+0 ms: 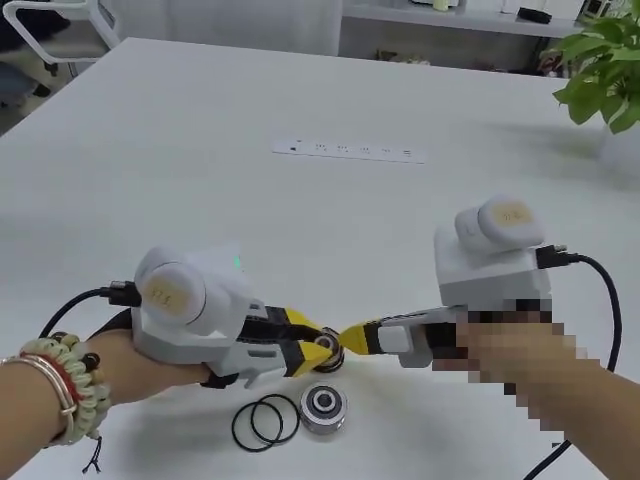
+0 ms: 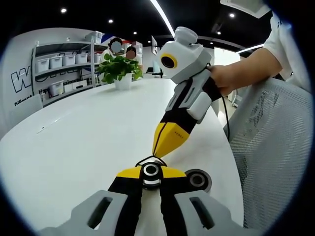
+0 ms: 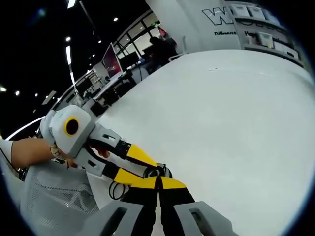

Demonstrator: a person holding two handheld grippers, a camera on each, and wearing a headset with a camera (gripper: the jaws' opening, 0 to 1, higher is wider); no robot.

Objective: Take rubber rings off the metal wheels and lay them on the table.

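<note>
The left gripper (image 2: 150, 173) was closed on a small metal wheel (image 1: 326, 351), with one yellow jaw on each side of it. The wheel was held a little above the counter (image 1: 200, 130), near the front edge. The right gripper (image 3: 158, 180) came from the opposite side, and its two jaws were pressed together into one yellow point. In the left gripper view this point touched the upper edge of the held wheel. If it pinched a rubber ring there, I could not tell, because the place was too small to see well.

Just below the two grippers, a second wheel (image 1: 323, 409) lay flat on the counter. In the left gripper view the same wheel was just beside the right jaw of the left gripper. Two black rubber rings (image 1: 265, 421) lay on the counter to the left of this second wheel, overlapping each other and very close to it.

Further away, in the middle of the counter, there was a white power strip (image 1: 348, 151). A green plant (image 1: 603, 68) stood at the far right corner.
</note>
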